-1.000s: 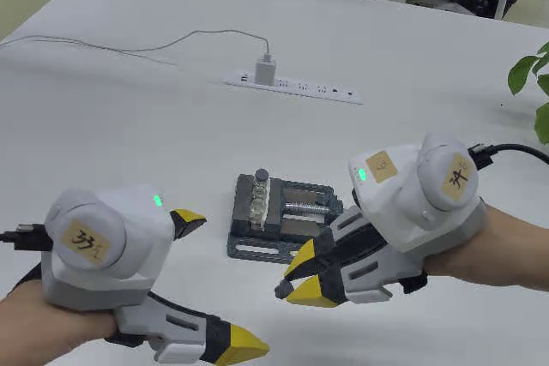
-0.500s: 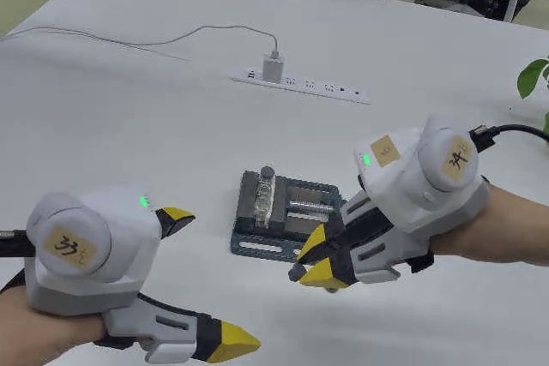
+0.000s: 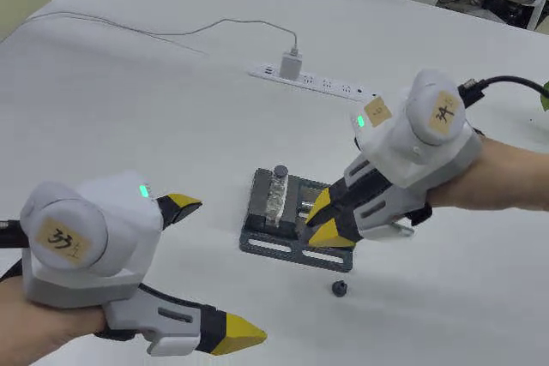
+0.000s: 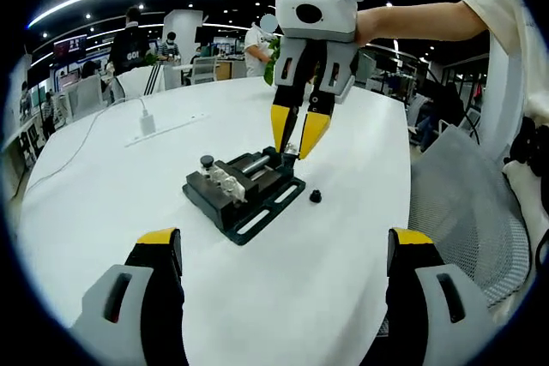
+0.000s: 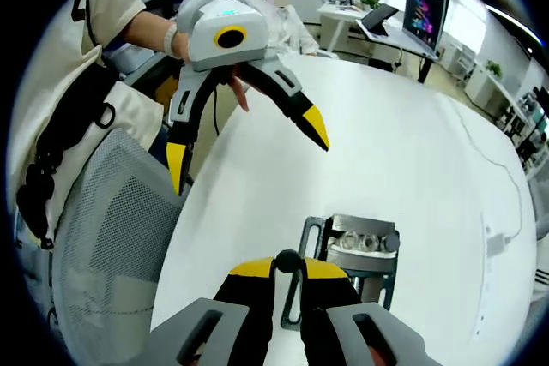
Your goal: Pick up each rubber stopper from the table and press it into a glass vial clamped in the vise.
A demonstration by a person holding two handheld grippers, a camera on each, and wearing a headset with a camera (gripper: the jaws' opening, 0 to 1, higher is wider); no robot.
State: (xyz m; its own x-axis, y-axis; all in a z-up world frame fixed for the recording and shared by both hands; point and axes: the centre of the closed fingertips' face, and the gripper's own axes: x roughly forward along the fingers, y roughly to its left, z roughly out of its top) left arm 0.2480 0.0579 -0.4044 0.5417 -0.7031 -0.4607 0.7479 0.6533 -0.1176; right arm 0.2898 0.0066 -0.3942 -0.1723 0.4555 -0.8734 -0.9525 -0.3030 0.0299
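While my right tool [image 3: 320, 220] pinches a stopper [image 5: 287, 260] in narrow jaws, the upright vials [image 3: 274, 201] in the vise [image 3: 292, 244] stand just ahead of its tips, far nearer than my wide, empty left tool [image 3: 214, 267]. A second stopper [image 3: 340, 288] lies on the desk [image 3: 129, 109] just beneath.

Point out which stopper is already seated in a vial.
The grey stopper atop the end vial in the vise. The loose stopper lies on the table; the third stopper is pinched in the right gripper.
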